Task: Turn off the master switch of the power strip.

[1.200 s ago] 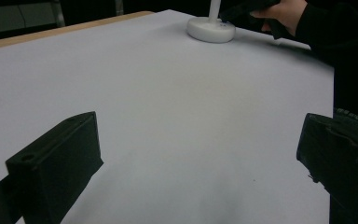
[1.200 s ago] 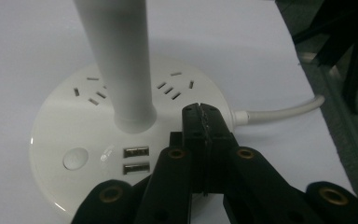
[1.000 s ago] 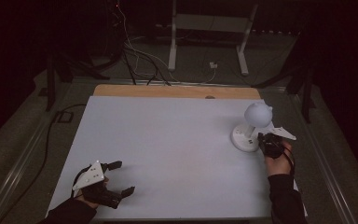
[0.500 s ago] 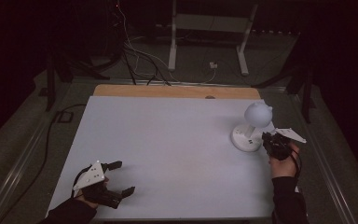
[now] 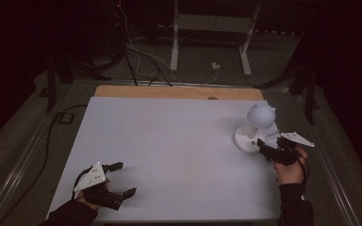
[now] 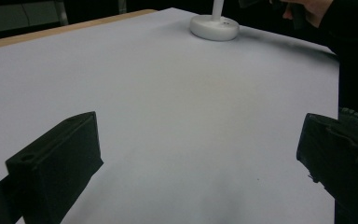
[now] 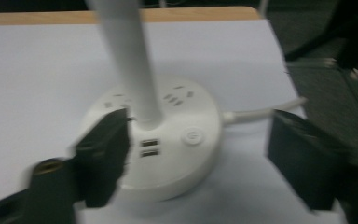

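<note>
The desk lamp (image 5: 253, 129) stands near the table's (image 5: 169, 141) right edge, about midway between the far and near edges — round white base flat on the surface, stem upright, bulbous head on top.

Your right gripper (image 5: 269, 148) sits just beside the base on its near-right side. Its jaws have just been opening and now stand wide. In the right gripper view the left jaw overlaps the base's (image 7: 168, 140) near-left rim and the right jaw stands clear of it to the right, so the base lies between and just ahead of the jaws; no pad presses on it that I can confirm. The stem (image 7: 126, 60) rises straight up, square to the jaws' line of reach, and the power button (image 7: 192, 136) faces you on the base's top, right of the stem.

Your left gripper (image 5: 118, 181) rests by the near-left corner, well apart from the lamp, jaws spread wide with bare table between them.

Judgement: your right hand is by far the nearer — any further work on the lamp falls to it, a short reach ahead.
</note>
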Available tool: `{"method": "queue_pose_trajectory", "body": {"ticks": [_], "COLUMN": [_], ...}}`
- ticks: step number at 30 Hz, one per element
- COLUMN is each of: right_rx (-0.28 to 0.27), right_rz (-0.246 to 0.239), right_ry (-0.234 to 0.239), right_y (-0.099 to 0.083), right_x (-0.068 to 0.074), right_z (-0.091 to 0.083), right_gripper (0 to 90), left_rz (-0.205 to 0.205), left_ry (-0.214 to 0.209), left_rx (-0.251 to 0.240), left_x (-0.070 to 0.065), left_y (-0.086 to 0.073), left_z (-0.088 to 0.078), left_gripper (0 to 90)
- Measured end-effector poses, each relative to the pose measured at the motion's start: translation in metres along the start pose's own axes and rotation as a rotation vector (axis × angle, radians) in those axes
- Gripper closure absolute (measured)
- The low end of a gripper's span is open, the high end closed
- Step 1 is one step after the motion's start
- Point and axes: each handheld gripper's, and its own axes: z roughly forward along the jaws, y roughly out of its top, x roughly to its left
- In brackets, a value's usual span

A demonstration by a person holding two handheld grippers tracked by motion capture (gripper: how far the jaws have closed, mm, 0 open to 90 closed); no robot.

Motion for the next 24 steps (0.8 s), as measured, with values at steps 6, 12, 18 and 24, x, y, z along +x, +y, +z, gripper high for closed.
{"method": "queue_pose_trajectory", "body": {"ticks": [6,12,18,24], "right_rx": [-0.004,0.016,-0.016,-0.022], "right_rz": [-0.011,-0.055,-0.103,-0.13], "right_ry": [0.116,0.147,0.22,0.309], "right_y": [-0.001,0.001,-0.003,-0.009], "right_x": [0.011,0.023,0.043,0.058], "right_z": [-0.009,-0.017,-0.029,-0.037], "right_gripper": [0.0,0.1,0.0,0.0], "left_rz": [-0.001,-0.003,-0.004,-0.005], "left_ry": [-0.002,-0.002,-0.003,-0.003], "left_rx": [-0.004,-0.006,-0.006,-0.007], "left_x": [0.0,0.0,0.0,0.0], "left_y": [0.0,0.0,0.0,0.0], "left_z": [0.0,-0.001,0.0,-0.001], "left_gripper": [0.3,0.3,0.3,0.3]}}
